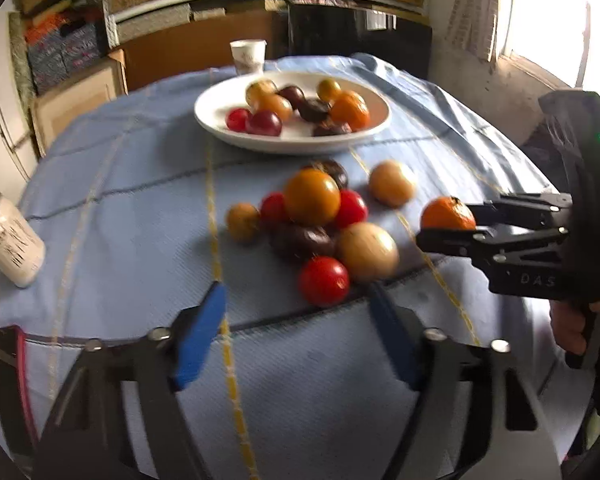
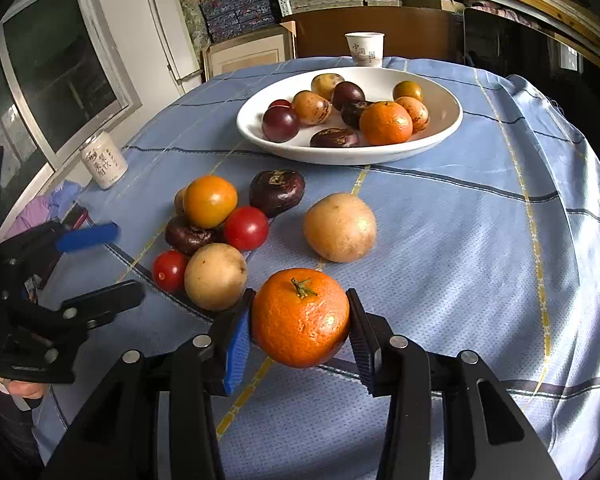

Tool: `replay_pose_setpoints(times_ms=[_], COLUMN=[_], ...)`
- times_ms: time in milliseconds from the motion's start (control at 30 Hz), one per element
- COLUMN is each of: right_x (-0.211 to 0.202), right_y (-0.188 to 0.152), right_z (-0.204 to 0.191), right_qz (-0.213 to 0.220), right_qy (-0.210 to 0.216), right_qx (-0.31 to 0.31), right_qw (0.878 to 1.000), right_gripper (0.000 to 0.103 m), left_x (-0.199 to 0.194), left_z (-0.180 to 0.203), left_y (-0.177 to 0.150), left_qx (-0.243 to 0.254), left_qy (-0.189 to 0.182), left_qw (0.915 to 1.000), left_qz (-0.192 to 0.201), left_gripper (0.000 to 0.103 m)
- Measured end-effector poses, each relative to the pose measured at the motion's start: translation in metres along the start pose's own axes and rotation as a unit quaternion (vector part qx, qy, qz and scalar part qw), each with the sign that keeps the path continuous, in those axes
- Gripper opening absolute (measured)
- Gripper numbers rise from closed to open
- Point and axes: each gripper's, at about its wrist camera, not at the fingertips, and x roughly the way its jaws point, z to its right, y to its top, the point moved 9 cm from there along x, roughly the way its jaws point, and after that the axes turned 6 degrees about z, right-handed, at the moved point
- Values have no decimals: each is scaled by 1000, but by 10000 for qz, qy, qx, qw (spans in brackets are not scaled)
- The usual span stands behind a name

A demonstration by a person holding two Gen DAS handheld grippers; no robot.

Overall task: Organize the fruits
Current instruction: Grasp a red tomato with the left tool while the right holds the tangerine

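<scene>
both wrist views look low across the table toward the white bowl, each showing the other's gripper.

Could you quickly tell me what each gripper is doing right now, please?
Left gripper: open, holding nothing, near the loose fruit.
Right gripper: shut on the orange.

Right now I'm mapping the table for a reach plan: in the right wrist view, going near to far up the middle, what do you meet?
Right gripper shut on the tangerine → tan round fruit on the cloth → white bowl of fruit → paper cup at the far edge.
</scene>
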Motion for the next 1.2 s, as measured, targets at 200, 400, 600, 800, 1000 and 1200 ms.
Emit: replay_pose_setpoints(times_ms=[200, 400, 600, 800, 1000, 1200], right_x=[0, 1, 1, 2, 1, -3], right_y=[-3, -3, -2, -3, -2, 0], right_z=[-1, 0, -3, -4, -4, -3], right_qz=[-60, -60, -53, -55, -32, 32], right_qy=[7, -50, -77, -84, -92, -25], right_qx=[-14, -11, -96, -140, -129, -91], right_qw=[10000, 10000, 9999, 9999, 9999, 10000], right_gripper=[45, 45, 45, 45, 45, 45], left_x=[5, 13, 23, 28, 27, 10], left_z=[8, 18, 15, 15, 16, 21], left_y=[-3, -3, -3, -1, -1, 1], left_qx=[76, 197, 94, 77, 100, 122], left_qy=[-163, -261, -279, -300, -284, -413], left_qw=[9998, 9994, 9992, 9991, 9991, 9991], left_qz=[3, -102, -265, -298, -282, -26], left_gripper=[55, 46, 34, 31, 30, 30])
